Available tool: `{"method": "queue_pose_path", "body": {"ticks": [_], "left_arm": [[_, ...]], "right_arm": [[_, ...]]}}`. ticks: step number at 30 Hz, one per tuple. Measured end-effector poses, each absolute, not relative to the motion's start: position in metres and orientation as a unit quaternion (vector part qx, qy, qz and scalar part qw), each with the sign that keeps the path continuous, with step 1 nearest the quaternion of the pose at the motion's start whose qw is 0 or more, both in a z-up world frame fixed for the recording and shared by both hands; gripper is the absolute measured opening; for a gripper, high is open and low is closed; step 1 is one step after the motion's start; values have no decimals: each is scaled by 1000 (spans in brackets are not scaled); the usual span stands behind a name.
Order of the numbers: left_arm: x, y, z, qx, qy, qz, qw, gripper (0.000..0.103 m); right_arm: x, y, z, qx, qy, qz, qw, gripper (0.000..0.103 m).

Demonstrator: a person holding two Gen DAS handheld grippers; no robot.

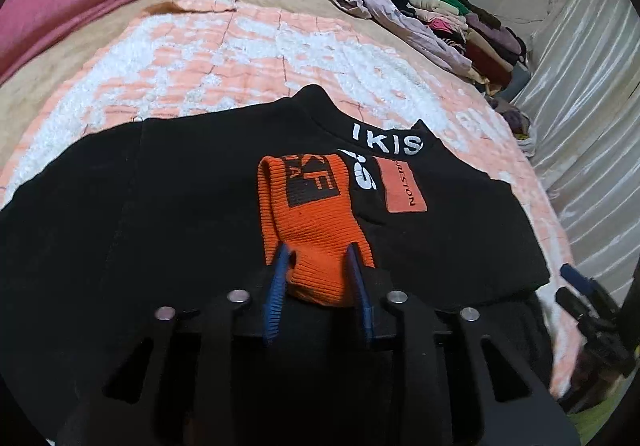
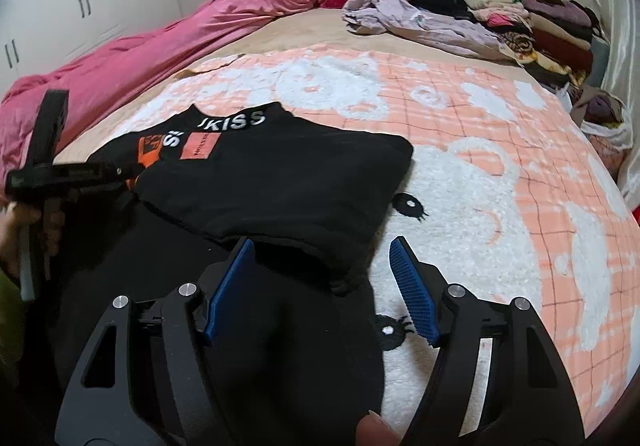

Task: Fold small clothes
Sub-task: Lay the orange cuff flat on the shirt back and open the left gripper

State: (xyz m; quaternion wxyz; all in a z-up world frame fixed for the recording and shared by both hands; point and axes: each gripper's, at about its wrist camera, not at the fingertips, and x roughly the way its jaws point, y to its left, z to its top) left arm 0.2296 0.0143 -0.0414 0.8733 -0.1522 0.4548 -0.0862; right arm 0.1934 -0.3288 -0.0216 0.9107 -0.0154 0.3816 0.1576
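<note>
On the bed's peach blanket (image 2: 480, 118), the black top (image 2: 280, 174) lies part-folded; left tongs (image 1: 318, 258) grasp its orange cuff (image 1: 312, 214), right tongs (image 2: 322, 246) stand released.

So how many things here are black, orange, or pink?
Black: 1, the black top
Orange: 1, the orange cuff between the left claw's pads
Pink: 1, the pink blanket beside it
Total: 3
</note>
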Motion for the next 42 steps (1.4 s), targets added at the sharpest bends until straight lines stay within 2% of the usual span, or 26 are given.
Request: {"method": "queue_pose_path", "body": {"ticks": [1, 4, 13, 22, 33, 38, 41, 42], "left_arm": [[228, 13, -40, -146, 451, -82, 877, 11], [224, 11, -30, -139, 438, -85, 884, 9], [204, 38, 16, -132, 394, -62, 907, 9], [221, 53, -24, -105, 472, -30, 875, 13], [204, 61, 19, -82, 410, -2, 909, 13], [206, 17, 5, -55, 427, -67, 900, 13], [212, 0, -21, -14, 465, -51, 884, 14], [214, 2, -29, -12, 477, -42, 878, 17]], "right_arm": [[194, -330, -22, -14, 382, 155, 911, 63], [195, -333, -24, -11, 386, 150, 910, 63], [195, -332, -24, -20, 385, 148, 911, 63], [193, -311, -29, -56, 383, 152, 910, 63], [195, -269, -28, -73, 368, 207, 904, 62], [212, -271, -40, -41, 404, 206, 890, 62], [221, -278, -57, -39, 446, 169, 878, 62], [222, -281, -61, -29, 452, 171, 875, 60]]}}
